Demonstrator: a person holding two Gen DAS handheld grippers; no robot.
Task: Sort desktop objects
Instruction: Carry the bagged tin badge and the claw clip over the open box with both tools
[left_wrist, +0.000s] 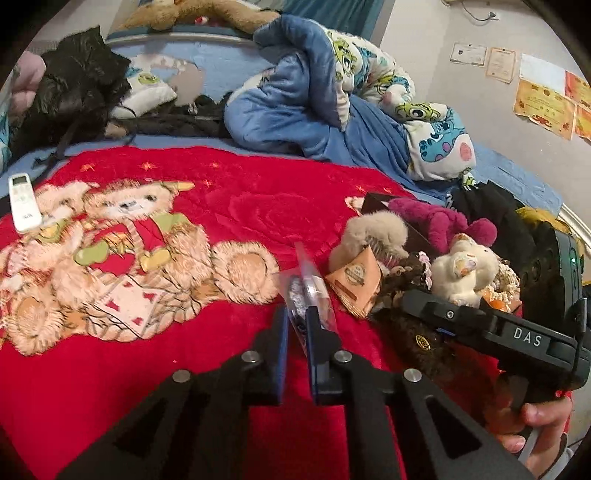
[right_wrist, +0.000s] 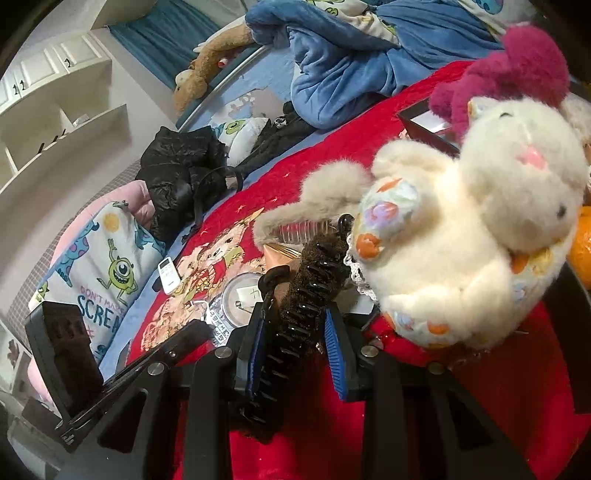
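Note:
My left gripper (left_wrist: 297, 314) is shut on a clear plastic bag (left_wrist: 310, 288) with small silvery items, held edge-on above the red blanket; the bag also shows in the right wrist view (right_wrist: 240, 295). My right gripper (right_wrist: 295, 314) is shut on a brown furry hair claw clip (right_wrist: 295, 325) with black teeth. A white plush toy (right_wrist: 469, 221) lies just right of it, with a magenta plush (right_wrist: 517, 70) behind. In the left wrist view the right gripper's body (left_wrist: 491, 332) sits by the pile of white plush (left_wrist: 465, 269), beige fluffy clip (left_wrist: 369, 232) and orange paper packet (left_wrist: 354, 284).
A white remote (left_wrist: 23, 203) lies at the red blanket's (left_wrist: 258, 206) left edge. Blue bedding (left_wrist: 303, 103) and a black jacket (left_wrist: 74, 85) are piled at the back. A dark box (right_wrist: 428, 129) lies behind the toys. White shelves (right_wrist: 62, 110) stand beyond the bed.

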